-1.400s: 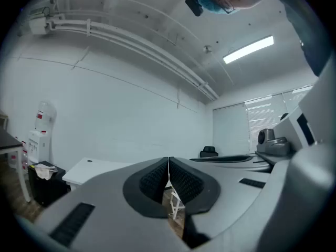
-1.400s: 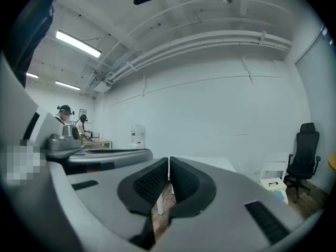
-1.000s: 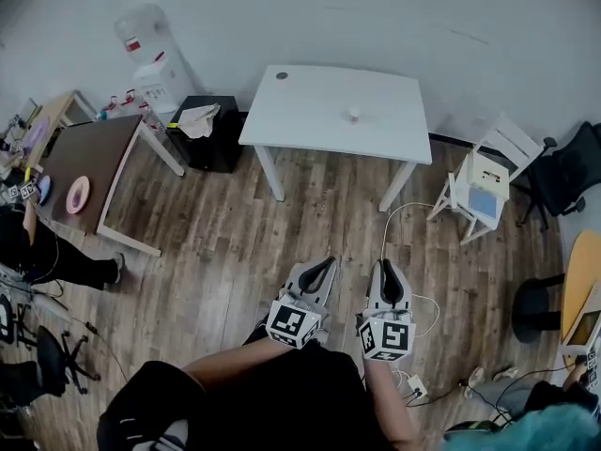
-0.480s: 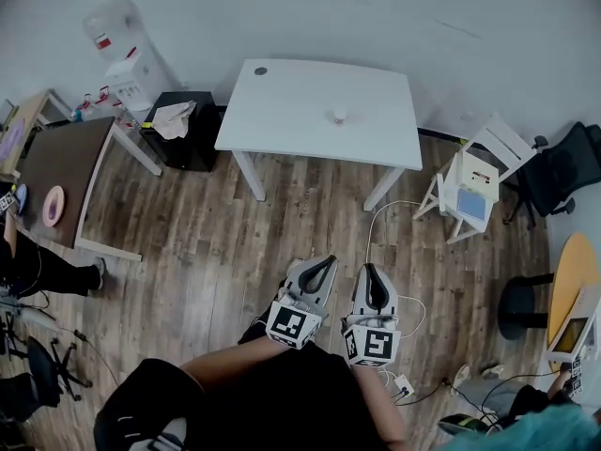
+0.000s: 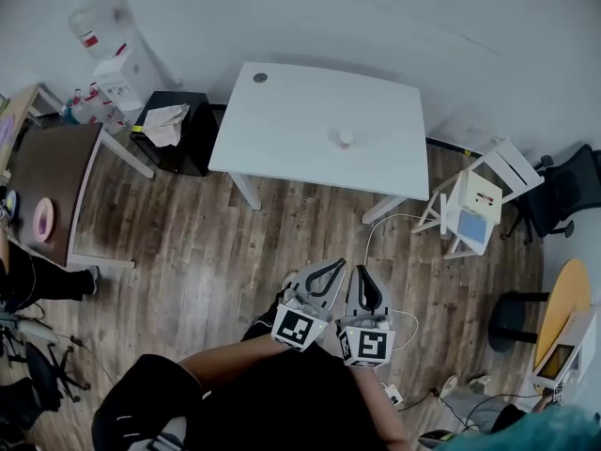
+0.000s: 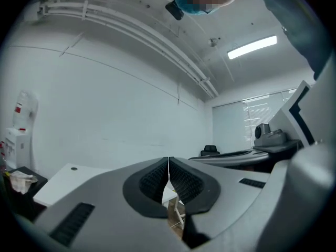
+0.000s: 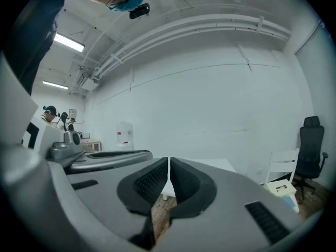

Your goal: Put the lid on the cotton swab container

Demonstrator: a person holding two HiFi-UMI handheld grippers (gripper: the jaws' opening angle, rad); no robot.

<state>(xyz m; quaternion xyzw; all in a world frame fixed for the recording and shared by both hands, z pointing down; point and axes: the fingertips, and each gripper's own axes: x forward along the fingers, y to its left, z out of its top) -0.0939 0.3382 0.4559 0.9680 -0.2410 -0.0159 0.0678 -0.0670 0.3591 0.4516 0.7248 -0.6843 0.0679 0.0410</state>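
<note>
Two grippers at 6 o'clock, side by side. Left gripper [image 5: 334, 265] jaws clenched, empty; right gripper [image 5: 361, 271] same. Far off at 12 o'clock, one white counter [image 5: 282, 130] carries one small cotton swab container [image 5: 345, 139]; lid not distinguishable. Probably light, stiff, slick plastic: grip by the sides.

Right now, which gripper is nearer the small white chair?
Right. In the head view the right gripper is down-left of the small white chair, well apart; the left gripper sits beside it, farther left.
</note>
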